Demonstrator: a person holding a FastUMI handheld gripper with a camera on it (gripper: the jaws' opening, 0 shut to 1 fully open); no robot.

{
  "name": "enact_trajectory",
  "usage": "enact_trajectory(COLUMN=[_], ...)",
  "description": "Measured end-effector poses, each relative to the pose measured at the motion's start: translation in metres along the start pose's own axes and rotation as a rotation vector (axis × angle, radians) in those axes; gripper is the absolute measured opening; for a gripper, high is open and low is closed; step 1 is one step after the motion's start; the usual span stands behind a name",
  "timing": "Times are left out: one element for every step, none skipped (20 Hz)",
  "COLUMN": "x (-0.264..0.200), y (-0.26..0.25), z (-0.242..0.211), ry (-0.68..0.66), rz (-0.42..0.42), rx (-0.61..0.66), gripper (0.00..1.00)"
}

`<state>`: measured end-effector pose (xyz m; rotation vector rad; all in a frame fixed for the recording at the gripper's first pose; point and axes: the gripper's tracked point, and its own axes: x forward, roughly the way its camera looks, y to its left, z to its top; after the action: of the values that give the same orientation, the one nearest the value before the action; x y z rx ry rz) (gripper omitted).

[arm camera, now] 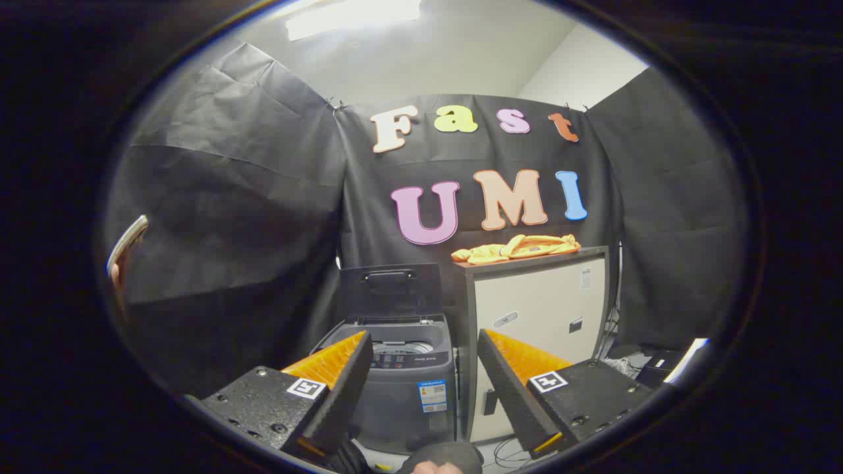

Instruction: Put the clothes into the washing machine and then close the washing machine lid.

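The tool (425, 352) is held wide apart, and nothing is gripped between its fingers. A gloved hand (440, 459) is glimpsed just beneath them.

Beyond the fingertips, framed in the gap between them, a small grey top-loading washing machine (408, 388) is seen standing on the floor. Its lid (390, 289) is raised upright at the back, so the tub opening (403, 346) is left exposed and ready to be loaded. A control strip is carried along the near edge of the opening.

Just beside the machine, ahead of the right finger, a pale cabinet (540, 309) with a dark top is set, taller than the machine and serving as the counter. On its top, at the farthest point from the tool, the orange clothes (517, 248) are lying in a loose, crumpled heap, touching nothing else that can be made out.

The step in hand is judged to be the reach for the clothes, with nothing yet loaded. It would be done well if the tool were raised above the cabinet top and brought forward and rightward, past the open lid, with the fingers kept wide. The heap should be approached from above and entered at its thickest fold, so that several layers are pinched together and no sleeve is left trailing when it is lifted across to the tub.
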<state>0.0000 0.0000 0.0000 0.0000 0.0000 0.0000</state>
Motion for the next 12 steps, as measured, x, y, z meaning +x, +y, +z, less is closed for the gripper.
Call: enact_trajectory(x=[0.001, 0.0007, 0.0003, 0.0004, -0.0001, 0.0002, 0.0001, 0.0, -0.0003, -0.0004, -0.0005, -0.0007], y=[0.001, 0.0018, 0.0027, 0.0035, 0.0034, 0.0034, 0.0038, 0.0041, 0.0042, 0.0046, 0.0048, 0.0048], z=[-0.001, -0.0015, -0.0029, -0.0032, -0.0045, -0.0054, -0.005, -0.0045, -0.0048, -0.0047, -0.0041, -0.0039], ry=[0.001, 0.003, 0.005, 0.008, 0.009, 0.01, 0.01, 0.009, 0.009, 0.007, 0.007, 0.006], rz=[0.002, 0.003, 0.005, 0.006, 0.006, 0.006, 0.008, 0.008, 0.008, 0.009, 0.009, 0.009], rx=[-0.002, -0.006, -0.01, -0.013, -0.015, -0.014, -0.013, -0.012, -0.012, -0.012, -0.013, -0.013], gripper=[0.97, 0.97, 0.97, 0.97, 0.96, 0.97, 0.97, 0.97, 0.97, 0.97, 0.96, 0.96])
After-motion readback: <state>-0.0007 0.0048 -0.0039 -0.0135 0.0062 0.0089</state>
